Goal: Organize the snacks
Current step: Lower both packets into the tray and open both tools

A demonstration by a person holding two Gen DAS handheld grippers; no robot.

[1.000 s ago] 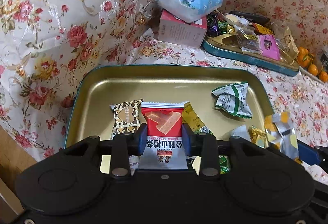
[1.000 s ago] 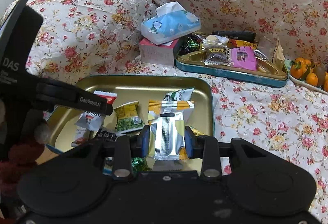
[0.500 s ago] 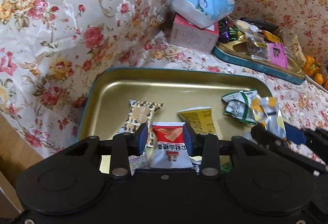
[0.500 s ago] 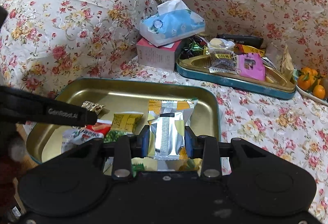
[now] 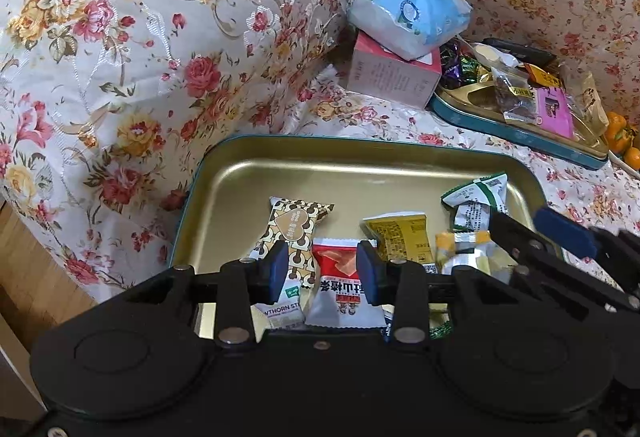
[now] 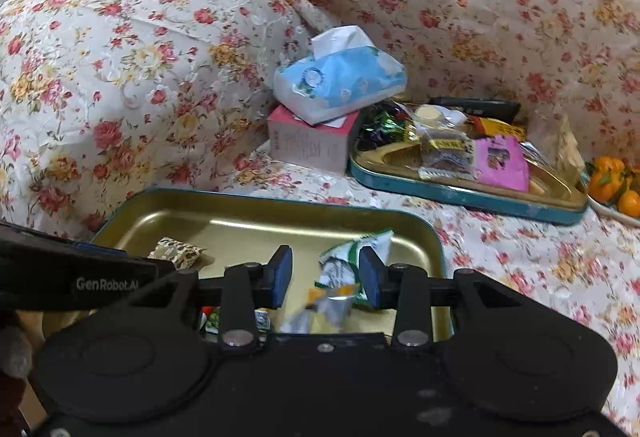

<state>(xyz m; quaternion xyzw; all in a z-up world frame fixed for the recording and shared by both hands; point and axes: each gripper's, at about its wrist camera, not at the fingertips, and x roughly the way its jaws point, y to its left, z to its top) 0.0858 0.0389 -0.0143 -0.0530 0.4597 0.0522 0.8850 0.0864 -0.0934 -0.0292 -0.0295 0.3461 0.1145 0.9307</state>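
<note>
Now both my claws hang over the gold metal tray with the teal rim (image 5: 200, 173), which sits on the flowered sofa cover (image 5: 120, 37). My left claw (image 5: 322, 269) has its blue pads apart, and the red-and-white snack packet (image 5: 340, 289) lies loose between them on the tray floor, touching neither pad that I can see. Just left of it lies the brown-and-cream patterned packet (image 5: 296, 229), partly behind my left finger; to the right sit the mustard-yellow packet (image 5: 400, 233) and the green-and-white crumpled packet (image 5: 476, 201).

My right claw (image 6: 326, 275) is spread too. The silver-and-orange foil packet (image 6: 328, 303) shows blurred below the gap, free of both pads; whether it has reached the tray floor I cannot tell.

My left camera catches that same foil packet (image 5: 464, 249) beside my right claw (image 5: 540, 233), which enters from the side. My right camera shows little of the red packet, only a sliver low behind its own body, but it takes in the whole far teal-rimmed tray (image 6: 472, 197) piled with sweets, the pink packet (image 6: 500, 161) in it, and the oranges (image 6: 612, 181) past its end. Both views show the blue tissue pack (image 6: 336, 81) resting on the pink box (image 6: 308, 141).
</note>
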